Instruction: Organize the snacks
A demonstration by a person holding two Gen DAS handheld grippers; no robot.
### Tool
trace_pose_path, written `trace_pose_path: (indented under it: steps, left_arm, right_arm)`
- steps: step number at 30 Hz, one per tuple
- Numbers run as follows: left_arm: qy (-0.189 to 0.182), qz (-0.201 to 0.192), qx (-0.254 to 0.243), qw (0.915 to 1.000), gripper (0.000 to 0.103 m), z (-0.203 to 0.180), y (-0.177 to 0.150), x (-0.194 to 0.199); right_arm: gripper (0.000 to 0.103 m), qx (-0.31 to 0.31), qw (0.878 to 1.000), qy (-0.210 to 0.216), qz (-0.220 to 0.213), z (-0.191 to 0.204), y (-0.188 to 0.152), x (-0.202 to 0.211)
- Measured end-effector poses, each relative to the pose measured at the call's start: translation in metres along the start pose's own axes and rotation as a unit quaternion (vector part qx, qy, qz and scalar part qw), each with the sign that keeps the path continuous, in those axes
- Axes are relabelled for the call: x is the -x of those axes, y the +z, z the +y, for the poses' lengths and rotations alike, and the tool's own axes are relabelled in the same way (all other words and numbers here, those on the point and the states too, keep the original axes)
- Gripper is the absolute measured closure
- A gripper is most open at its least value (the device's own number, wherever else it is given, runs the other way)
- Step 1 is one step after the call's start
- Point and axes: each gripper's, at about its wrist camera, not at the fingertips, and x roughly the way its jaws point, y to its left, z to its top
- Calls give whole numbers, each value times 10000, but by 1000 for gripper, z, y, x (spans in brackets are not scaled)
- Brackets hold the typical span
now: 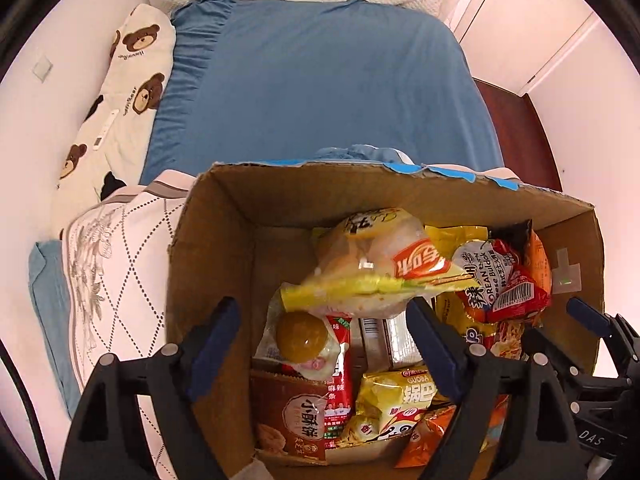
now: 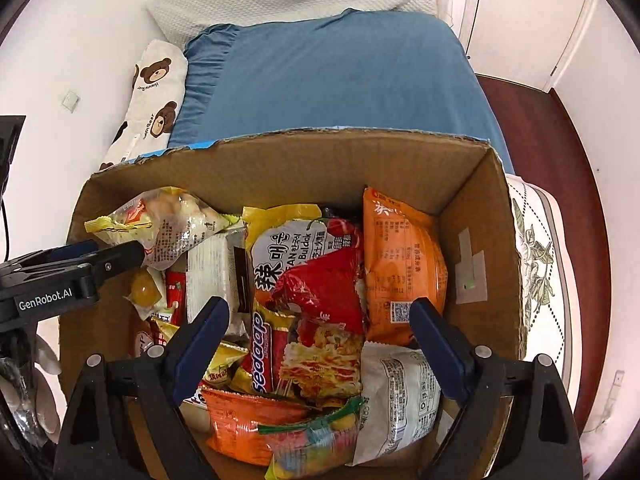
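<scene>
A cardboard box (image 1: 216,240) on the bed holds several snack packets; it also shows in the right wrist view (image 2: 472,216). My left gripper (image 1: 324,308) is open above the box's left part, and a yellow chip bag (image 1: 384,264) lies just beyond its fingertips, untouched. Below are a packet with a brown egg (image 1: 302,338) and a yellow Guoba bag (image 1: 396,396). My right gripper (image 2: 320,316) is open over the box's right part, above a red Buldak noodle pack (image 2: 308,276) and an orange packet (image 2: 404,264). The left gripper (image 2: 100,260) shows beside the chip bag (image 2: 172,220).
The box stands on a bed with a blue sheet (image 1: 320,88). A bear-print pillow (image 1: 132,92) and a patterned quilt (image 1: 116,280) lie to the left. A white wall, a door (image 1: 532,20) and dark wood floor (image 2: 560,160) are to the right.
</scene>
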Motion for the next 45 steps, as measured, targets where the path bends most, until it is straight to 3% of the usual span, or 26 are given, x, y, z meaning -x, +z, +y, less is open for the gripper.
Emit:
trace_pose_path:
  steps: [6,15,24,32,38,45]
  left_arm:
    - [60,-230,-105,9997,18,-7,-16,18]
    - [108,-776,-160,9968,18,-15,-68,49]
    - [43,-1280,-226,9915,18,-25,-121,88]
    - [-31,-2032,-268,9788,18,-31,-174,154]
    - [-97,-2563,-273,9662,18,-35,-236,206]
    - [104,-3074,-366,9508,18,-44,-302,250]
  right_arm:
    - [9,36,9999,-72,-103,-3,-22,15]
    - [9,101,9987,-333,-372,-6,-63,44]
    - [8,132,9946,-443,-925,-2,-110,100]
    - [4,143,9872,-410,-1537,5,-158,166]
    - [4,87,9751,-465,-2165,6,-218,227]
    - [3,166,9591,-573,-2766,15,-288,288]
